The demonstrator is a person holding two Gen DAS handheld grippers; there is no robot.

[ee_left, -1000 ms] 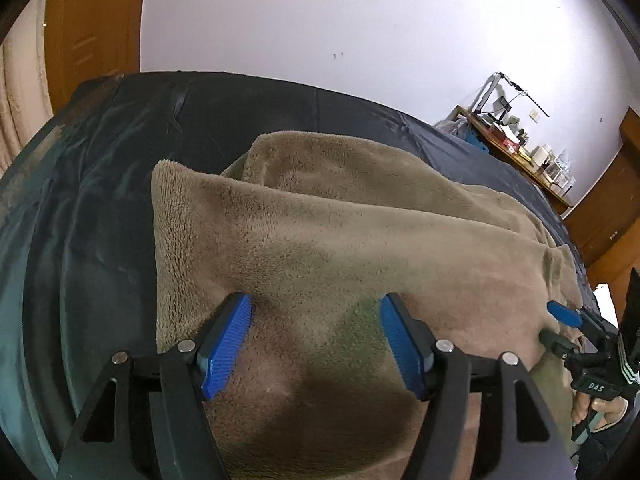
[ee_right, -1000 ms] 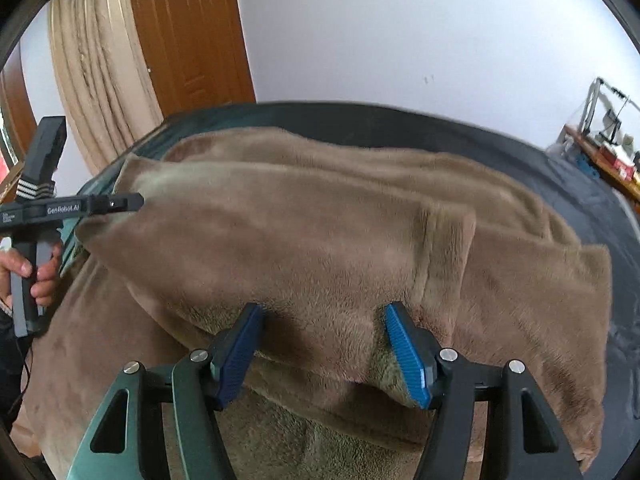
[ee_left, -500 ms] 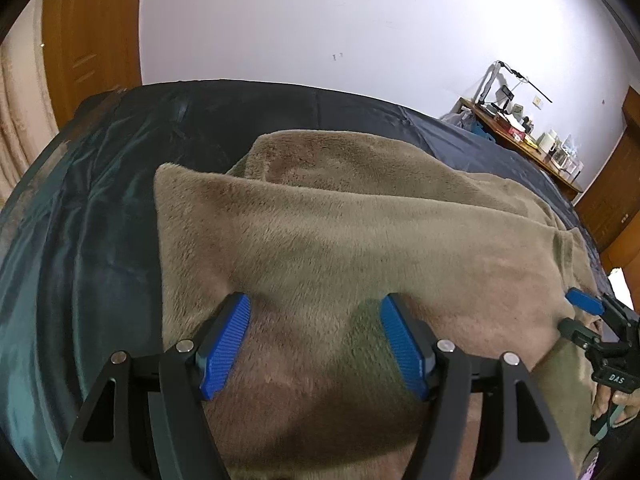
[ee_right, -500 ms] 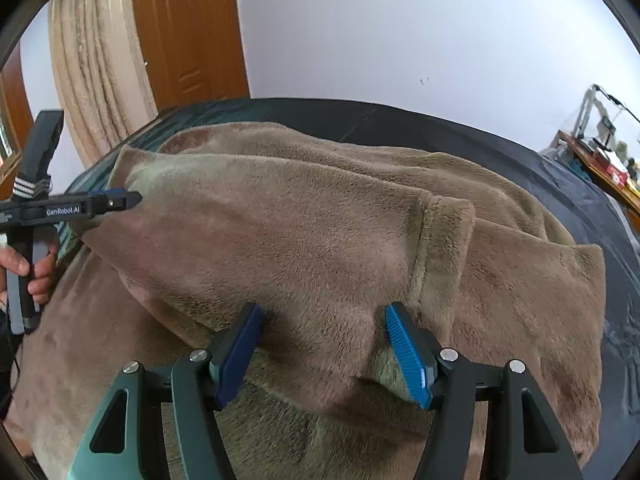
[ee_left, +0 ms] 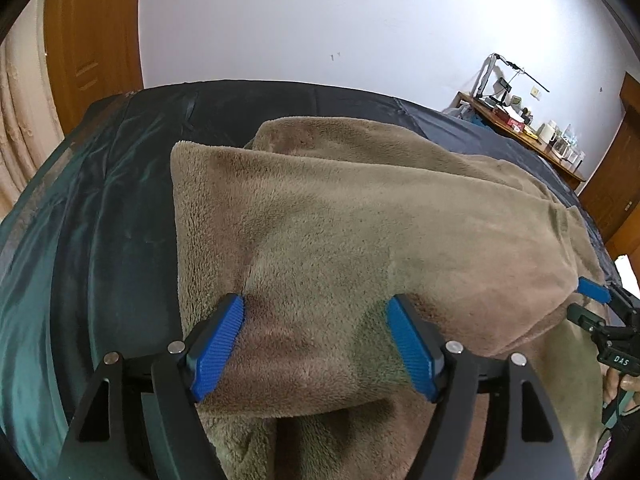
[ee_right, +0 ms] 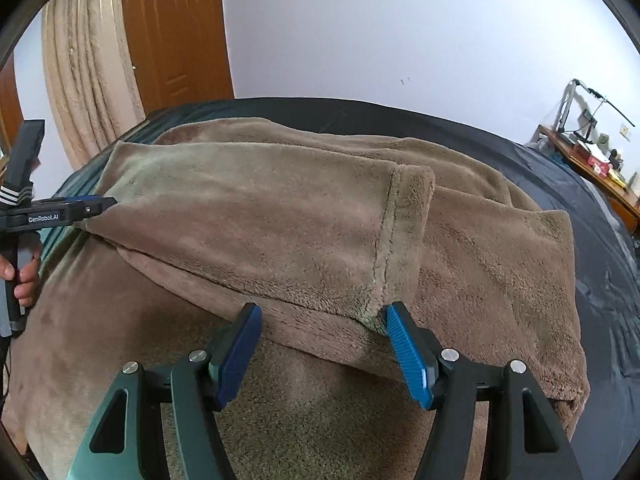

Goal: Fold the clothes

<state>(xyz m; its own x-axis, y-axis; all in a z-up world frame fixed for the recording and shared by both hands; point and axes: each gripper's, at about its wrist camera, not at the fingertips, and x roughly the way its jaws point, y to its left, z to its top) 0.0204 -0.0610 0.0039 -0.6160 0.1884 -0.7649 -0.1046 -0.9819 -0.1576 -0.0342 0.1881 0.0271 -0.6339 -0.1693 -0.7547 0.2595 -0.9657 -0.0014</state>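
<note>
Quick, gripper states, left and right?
Left gripper: jaws opening, fleece garment fold gripped between them.
Right gripper: closed on the fleece garment's folded edge.

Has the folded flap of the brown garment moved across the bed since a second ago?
Yes. In the left wrist view the folded flap of the brown garment now reaches nearer the bed's far edge, covering more of the layer behind it.
</note>
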